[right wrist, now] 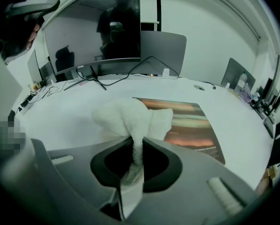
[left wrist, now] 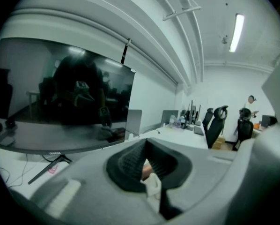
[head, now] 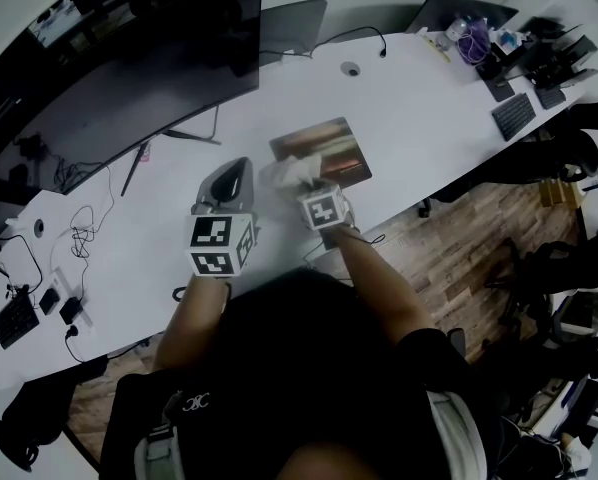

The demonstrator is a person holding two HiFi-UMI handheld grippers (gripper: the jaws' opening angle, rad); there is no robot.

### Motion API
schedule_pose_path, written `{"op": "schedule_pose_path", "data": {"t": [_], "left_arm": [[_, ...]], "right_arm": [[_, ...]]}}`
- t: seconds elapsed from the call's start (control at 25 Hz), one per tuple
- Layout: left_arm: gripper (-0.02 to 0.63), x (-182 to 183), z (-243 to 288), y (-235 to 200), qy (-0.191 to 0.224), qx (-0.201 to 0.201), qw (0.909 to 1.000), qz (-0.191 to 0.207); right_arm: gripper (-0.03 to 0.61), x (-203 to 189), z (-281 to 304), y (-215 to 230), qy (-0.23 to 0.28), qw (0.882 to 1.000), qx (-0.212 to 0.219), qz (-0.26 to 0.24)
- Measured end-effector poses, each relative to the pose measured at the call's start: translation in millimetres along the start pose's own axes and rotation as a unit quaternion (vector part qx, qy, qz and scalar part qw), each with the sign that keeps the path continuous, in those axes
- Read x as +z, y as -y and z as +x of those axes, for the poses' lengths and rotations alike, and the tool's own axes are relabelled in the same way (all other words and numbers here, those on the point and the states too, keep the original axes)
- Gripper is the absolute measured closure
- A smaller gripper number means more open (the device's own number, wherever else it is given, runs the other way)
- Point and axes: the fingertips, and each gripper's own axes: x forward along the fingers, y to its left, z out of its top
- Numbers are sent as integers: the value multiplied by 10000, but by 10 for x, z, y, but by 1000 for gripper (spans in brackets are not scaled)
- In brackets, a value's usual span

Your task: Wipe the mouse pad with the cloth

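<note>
Right gripper [right wrist: 139, 144] fingers clamped on bunched white cloth [right wrist: 130, 118] touching brown mouse pad [right wrist: 189, 121]; left gripper [left wrist: 145, 145] fingers seemingly together.

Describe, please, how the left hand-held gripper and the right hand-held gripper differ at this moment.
The right hand-held gripper is shut on the white cloth; the left hand-held gripper has its jaws close together with no cloth between them. The right one holds the cloth at the mouse pad, by its near-left corner; the left one sits over bare desk to the pad's left. Both point away from the person.
</note>
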Motion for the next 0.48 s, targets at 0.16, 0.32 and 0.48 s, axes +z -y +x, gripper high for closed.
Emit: {"op": "schedule_pose_path", "data": {"t": [0.16, 0.32, 0.48], "left_arm": [[615, 14, 70, 69, 21, -12, 10000, 16], [615, 26, 134, 114, 37, -7, 10000, 31], [615, 32, 210, 161, 33, 3, 10000, 58]], "right_arm": [[543, -3, -7, 178, 20, 9999, -103, -99], [543, -11, -10, 371, 9, 9998, -186, -46], [543, -45, -14, 550, -4, 9997, -221, 107]]}}
